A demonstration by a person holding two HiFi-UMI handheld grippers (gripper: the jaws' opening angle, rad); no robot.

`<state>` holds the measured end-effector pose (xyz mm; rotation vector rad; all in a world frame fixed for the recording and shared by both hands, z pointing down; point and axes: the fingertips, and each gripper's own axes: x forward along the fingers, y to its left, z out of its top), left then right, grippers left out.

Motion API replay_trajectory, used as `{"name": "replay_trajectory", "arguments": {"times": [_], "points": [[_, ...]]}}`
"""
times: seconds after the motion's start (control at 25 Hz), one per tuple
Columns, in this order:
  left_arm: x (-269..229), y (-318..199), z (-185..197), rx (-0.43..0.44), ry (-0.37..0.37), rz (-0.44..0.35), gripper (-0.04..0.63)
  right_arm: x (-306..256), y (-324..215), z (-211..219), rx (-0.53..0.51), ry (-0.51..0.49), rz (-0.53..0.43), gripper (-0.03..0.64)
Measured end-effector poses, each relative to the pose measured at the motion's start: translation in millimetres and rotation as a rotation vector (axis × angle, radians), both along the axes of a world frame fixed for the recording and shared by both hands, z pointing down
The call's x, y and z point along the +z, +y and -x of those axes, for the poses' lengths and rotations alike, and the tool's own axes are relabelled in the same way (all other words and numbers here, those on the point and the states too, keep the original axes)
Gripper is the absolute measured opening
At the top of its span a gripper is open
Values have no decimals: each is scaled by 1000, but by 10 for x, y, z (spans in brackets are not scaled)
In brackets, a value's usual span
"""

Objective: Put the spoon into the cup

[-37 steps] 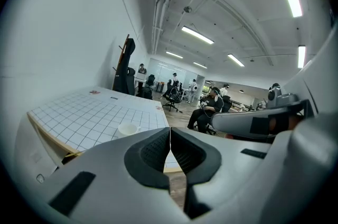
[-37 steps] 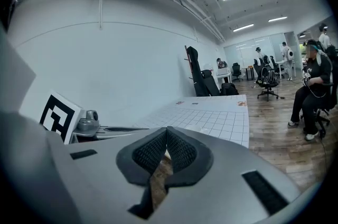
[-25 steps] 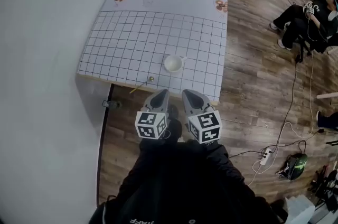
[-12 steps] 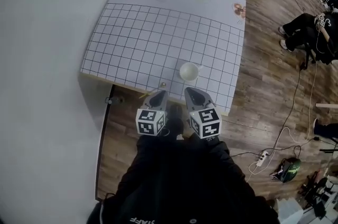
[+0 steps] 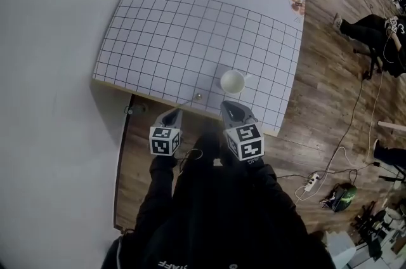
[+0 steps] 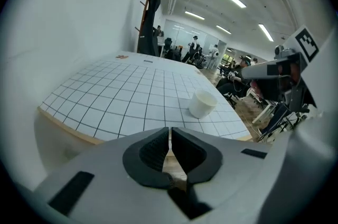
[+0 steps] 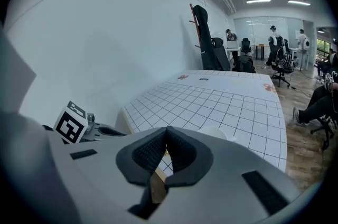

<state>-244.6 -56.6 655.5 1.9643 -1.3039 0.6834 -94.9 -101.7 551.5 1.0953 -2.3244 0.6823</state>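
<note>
A white cup stands upright near the front edge of the grid-patterned table. A small gold-coloured spoon lies left of the cup, its thin handle pointing toward the table's edge. My left gripper is shut and empty, just off the front edge below the spoon. My right gripper is shut and empty too, with its tips at the edge just below the cup. In the left gripper view the cup sits ahead and to the right of the closed jaws. In the right gripper view the jaws hide most of the cup.
A white wall runs along the table's left side. Wood floor lies below and to the right, with cables and a power strip. Seated people and office chairs are at the far right. Small printed marks sit at the table's far edge.
Both grippers have come closer to the table's front edge. The left one has swung left and lower, away from the right one. Both stay shut.
</note>
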Motion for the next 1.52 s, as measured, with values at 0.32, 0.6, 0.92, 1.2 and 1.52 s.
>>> {"name": "replay_trajectory", "arguments": {"times": [0.32,0.6,0.92,1.2,1.52], "points": [[575,257,314,11,-35,149,37,527,54,246,-92,27,97,21],[976,276,473,120,-122,199,39,812,70,516,-160,39,149,21],[1398,318,602,296,-217,285,160,993,144,648,-197,64,182,21],[1568,302,551,397,-224,315,160,1089,205,624,-192,86,214,21],[1535,288,432,478,-203,312,71,1105,144,612,-184,83,214,21]]}}
